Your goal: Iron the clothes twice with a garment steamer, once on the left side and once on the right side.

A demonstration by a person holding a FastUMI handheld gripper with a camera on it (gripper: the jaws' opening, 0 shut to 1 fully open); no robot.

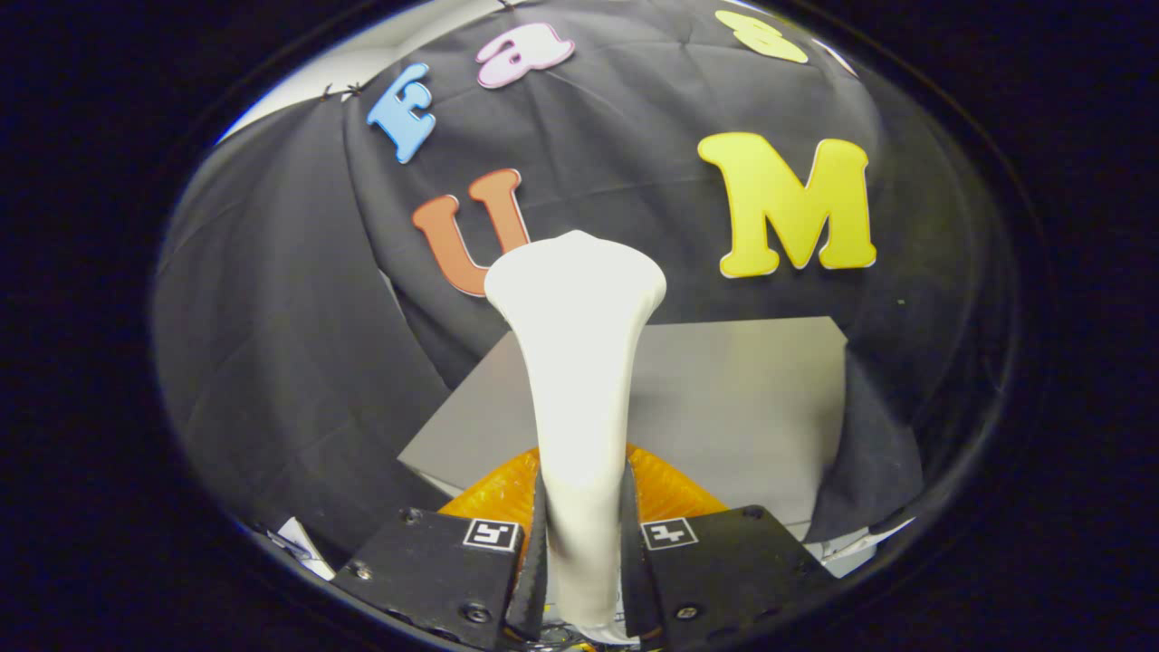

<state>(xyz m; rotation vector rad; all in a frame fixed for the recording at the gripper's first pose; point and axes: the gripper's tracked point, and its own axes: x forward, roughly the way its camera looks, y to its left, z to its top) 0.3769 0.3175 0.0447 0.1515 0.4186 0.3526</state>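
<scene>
A white garment steamer (576, 362) stands up between my fingers, its narrow neck pinched at both sides and its wide flared head pointing away from me. My gripper (581, 534) is shut on that neck. Under the steamer, just ahead of the fingers, lies an orange cloth (665, 489) with a fine weave; only a small bulge of it shows on each side of the neck.
A grey tabletop (742, 398) spreads beyond the orange cloth to the booth's black cloth wall (272, 362). White paper scraps (303, 548) lie low beside the fingers on the left, and a pale edge (851, 548) shows on the right.
</scene>
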